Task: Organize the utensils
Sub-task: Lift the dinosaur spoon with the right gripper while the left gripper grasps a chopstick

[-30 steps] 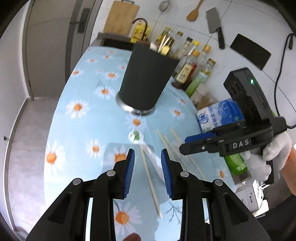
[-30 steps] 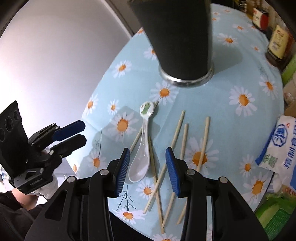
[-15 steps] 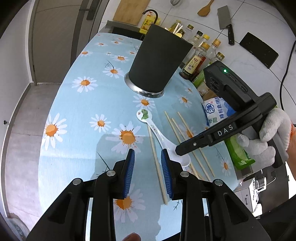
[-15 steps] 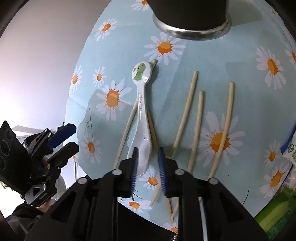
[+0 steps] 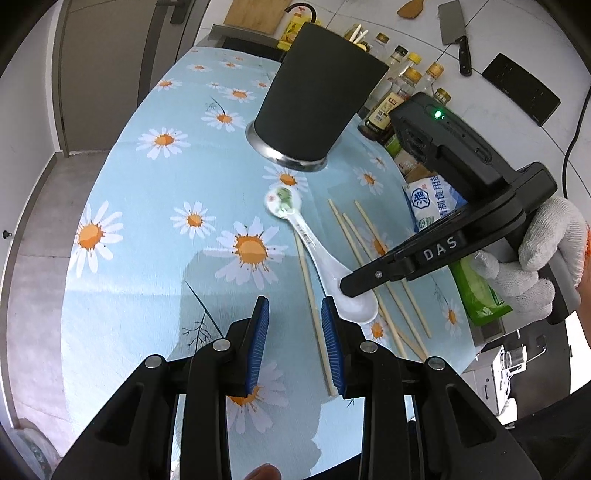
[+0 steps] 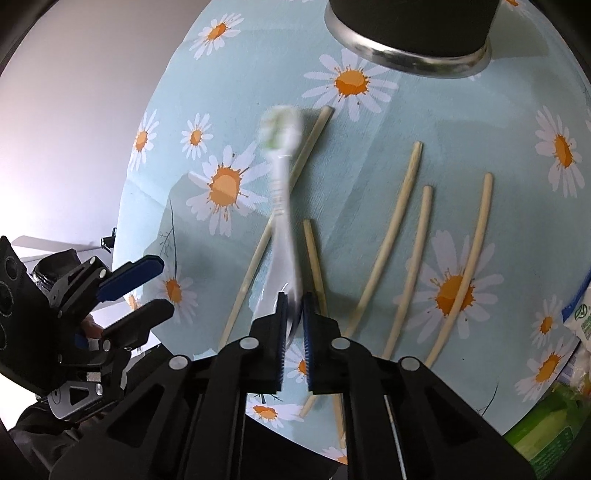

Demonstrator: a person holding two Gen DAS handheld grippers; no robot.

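A white ceramic spoon [image 5: 314, 247] with a green figure on its handle end lies among several pale wooden chopsticks [image 5: 369, 251] on the daisy tablecloth. My right gripper [image 6: 293, 321] points down at it. Its jaws are closing, and the pads press on the rim of the spoon [image 6: 282, 206], whose handle end is blurred. The same gripper [image 5: 345, 288], held by a gloved hand, meets the spoon's bowl in the left wrist view. My left gripper [image 5: 294, 306] hovers open above the cloth and holds nothing, with one chopstick lying below its gap. A dark utensil cup [image 5: 317, 92] stands behind.
Sauce bottles [image 5: 391, 103], a salt bag [image 5: 428, 199] and a green packet [image 5: 476, 291] crowd the table's right edge. A cleaver [image 5: 452, 22] and a cutting board hang on the wall behind. The cloth's left half [image 5: 147, 206] carries no objects. The table's edge runs just below both grippers.
The right gripper came down over the spoon's bowl and its jaws closed from wide to pinched on it. The spoon's handle now shows blurred. The left gripper sank slightly.
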